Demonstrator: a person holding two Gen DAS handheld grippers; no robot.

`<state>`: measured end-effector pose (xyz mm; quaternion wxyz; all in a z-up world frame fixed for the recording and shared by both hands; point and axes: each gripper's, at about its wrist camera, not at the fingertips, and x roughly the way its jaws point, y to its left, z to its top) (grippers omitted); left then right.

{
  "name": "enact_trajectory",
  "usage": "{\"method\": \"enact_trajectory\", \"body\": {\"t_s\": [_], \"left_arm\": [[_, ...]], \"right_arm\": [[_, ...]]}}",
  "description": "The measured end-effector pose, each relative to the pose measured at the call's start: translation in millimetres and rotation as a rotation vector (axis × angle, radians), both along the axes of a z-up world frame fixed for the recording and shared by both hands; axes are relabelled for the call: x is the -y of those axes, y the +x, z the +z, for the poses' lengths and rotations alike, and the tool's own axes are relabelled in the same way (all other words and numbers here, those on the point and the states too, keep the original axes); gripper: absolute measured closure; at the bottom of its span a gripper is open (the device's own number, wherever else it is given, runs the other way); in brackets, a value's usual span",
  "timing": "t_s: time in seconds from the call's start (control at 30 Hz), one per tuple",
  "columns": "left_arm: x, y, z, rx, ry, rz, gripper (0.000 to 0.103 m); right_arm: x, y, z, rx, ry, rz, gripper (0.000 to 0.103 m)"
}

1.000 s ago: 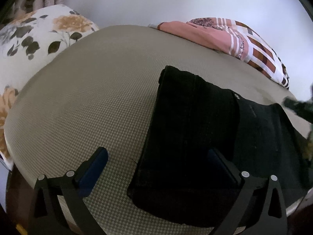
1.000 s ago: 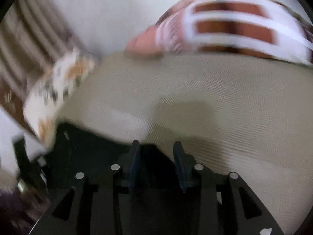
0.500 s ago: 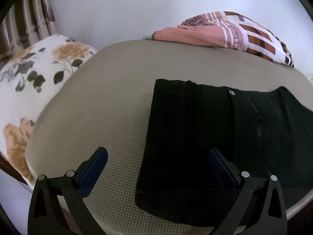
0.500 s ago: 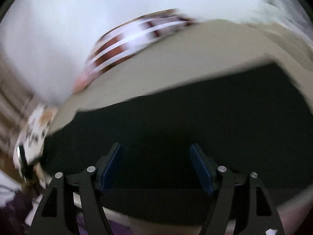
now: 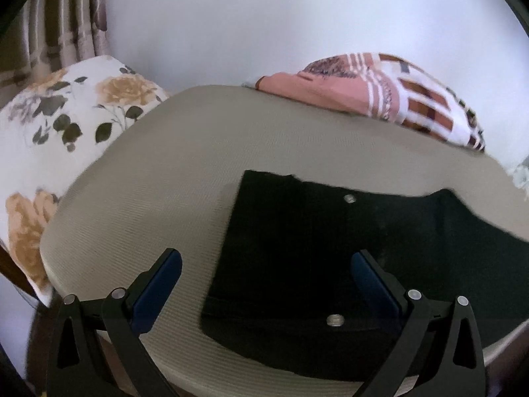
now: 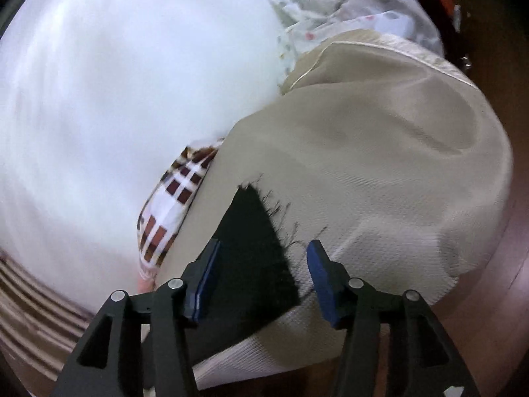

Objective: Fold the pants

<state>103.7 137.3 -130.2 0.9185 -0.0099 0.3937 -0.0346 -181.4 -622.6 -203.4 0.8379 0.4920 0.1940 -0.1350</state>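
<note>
Black pants (image 5: 330, 254) lie flat on the beige mattress (image 5: 205, 152), waist end with its metal button toward the left. My left gripper (image 5: 266, 274) is open and empty, hovering over the waist end. In the right wrist view the frayed hem of a pant leg (image 6: 254, 248) lies between the fingers of my right gripper (image 6: 264, 274), which is open and hovers just above it.
A floral pillow (image 5: 59, 125) sits at the left of the bed. A pink and brown patterned blanket (image 5: 380, 89) lies by the white wall, and it also shows in the right wrist view (image 6: 172, 205). The mattress edge (image 6: 469, 231) drops to a wooden floor at right.
My right gripper has opened and swung right along the pants, from the waist area to the frayed leg hem. My left gripper has pulled back slightly, still open.
</note>
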Motion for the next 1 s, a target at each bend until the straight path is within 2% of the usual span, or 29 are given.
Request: {"method": "enact_trajectory", "body": {"t_s": [0.1, 0.3, 0.4, 0.43, 0.57, 0.77, 0.83, 0.87, 0.9, 1.0], "left_arm": [[7, -3, 2, -0.015, -0.015, -0.007, 0.001], [8, -11, 3, -0.035, -0.052, -0.002, 0.001], [6, -11, -1, -0.059, -0.086, 0.006, 0.001], [6, -11, -2, -0.062, -0.092, 0.007, 0.001], [7, -13, 0, -0.061, -0.092, -0.003, 0.001], [8, -14, 3, -0.056, -0.096, -0.022, 0.001], [9, -14, 3, -0.055, -0.106, -0.028, 0.001], [10, -14, 3, -0.053, -0.103, -0.033, 0.001], [13, -14, 3, -0.052, -0.091, -0.040, 0.001], [19, -17, 4, -0.032, -0.052, -0.054, 0.001]], "right_arm": [[-6, 17, -13, -0.069, -0.006, 0.041, 0.050], [-29, 9, -30, 0.026, 0.094, 0.059, 0.050], [-37, 15, -47, 0.108, 0.280, 0.135, 0.048], [-43, 20, -50, 0.109, 0.307, 0.155, 0.048], [-52, 26, -47, 0.126, 0.286, 0.143, 0.047], [-44, 46, -39, 0.044, 0.265, 0.104, 0.050], [-43, 56, -37, 0.005, 0.255, 0.097, 0.063], [-45, 62, -36, -0.033, 0.239, 0.098, 0.082], [-50, 70, -38, -0.090, 0.215, 0.110, 0.089], [-56, 72, -42, -0.082, 0.214, 0.107, 0.092]]}}
